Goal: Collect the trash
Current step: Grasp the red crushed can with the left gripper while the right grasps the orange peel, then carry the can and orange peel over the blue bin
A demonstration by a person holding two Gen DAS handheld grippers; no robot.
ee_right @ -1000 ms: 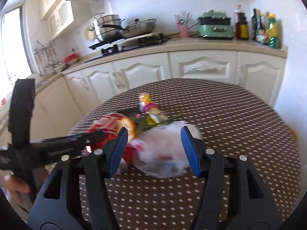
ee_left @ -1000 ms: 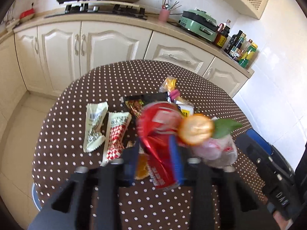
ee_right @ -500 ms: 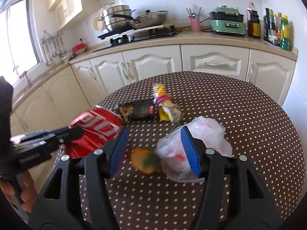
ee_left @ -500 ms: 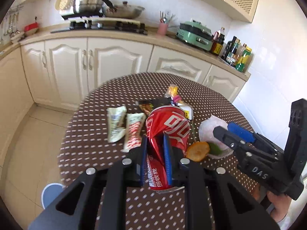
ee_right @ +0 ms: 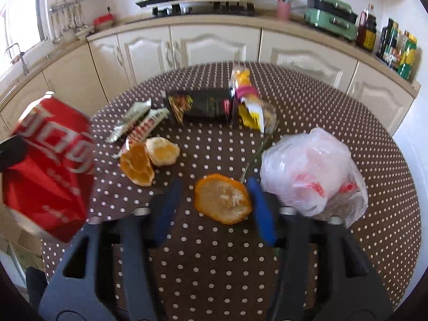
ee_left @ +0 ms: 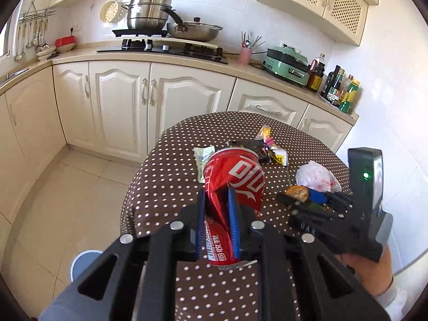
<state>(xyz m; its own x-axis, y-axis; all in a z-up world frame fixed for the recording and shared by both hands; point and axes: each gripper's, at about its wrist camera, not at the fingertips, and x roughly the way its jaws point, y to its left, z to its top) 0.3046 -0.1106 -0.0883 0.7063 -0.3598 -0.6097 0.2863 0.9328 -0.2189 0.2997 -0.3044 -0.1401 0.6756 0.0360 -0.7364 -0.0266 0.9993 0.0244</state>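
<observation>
Left-wrist view: left gripper (ee_left: 217, 214) clamped on a crumpled red can (ee_left: 233, 184), held clear of the dotted table (ee_left: 165, 176). Right-wrist view: right gripper (ee_right: 214, 200) closing around an orange peel (ee_right: 223, 199) lying between its jaws; plastic bag (ee_right: 313, 168) just right.

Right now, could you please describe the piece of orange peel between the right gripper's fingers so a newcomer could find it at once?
Start at the round table with the brown dotted cloth. At its near edge, just left of the crumpled plastic bag, lies a single orange peel, pale inside facing up, between the closing fingers of the right gripper. The other peels lie further left as an overlapping pair beside the wrappers.
</observation>
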